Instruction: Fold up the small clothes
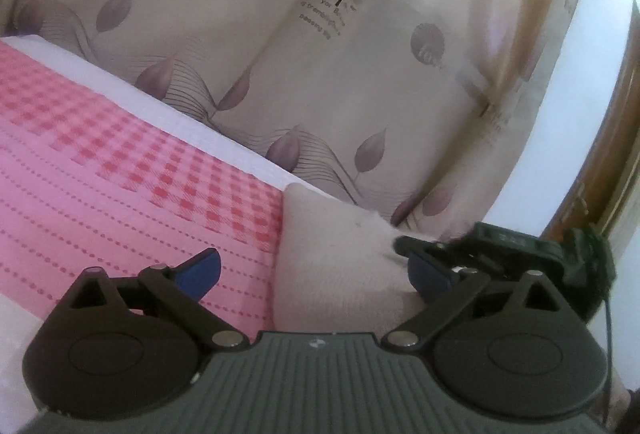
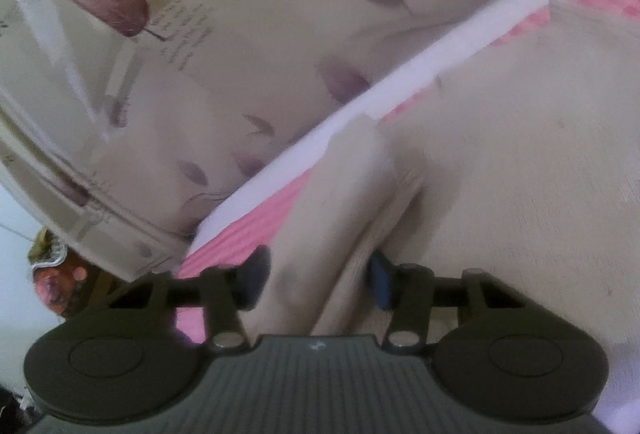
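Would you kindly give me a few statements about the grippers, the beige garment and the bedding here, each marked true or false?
1. The left gripper is open. True.
2. The right gripper has a fold of the beige garment between its fingers. True.
3. The garment lies on a blue striped sheet. False: it lies on a pink checked sheet.
4. The leaf-print fabric behind is plain, without lettering. False: printed text shows on it.

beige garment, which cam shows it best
The right wrist view: the beige garment fills its right half, with a raised fold between the right claw pads. The left wrist view shows only one corner of it on the pink checked cloth, near the open left claw.
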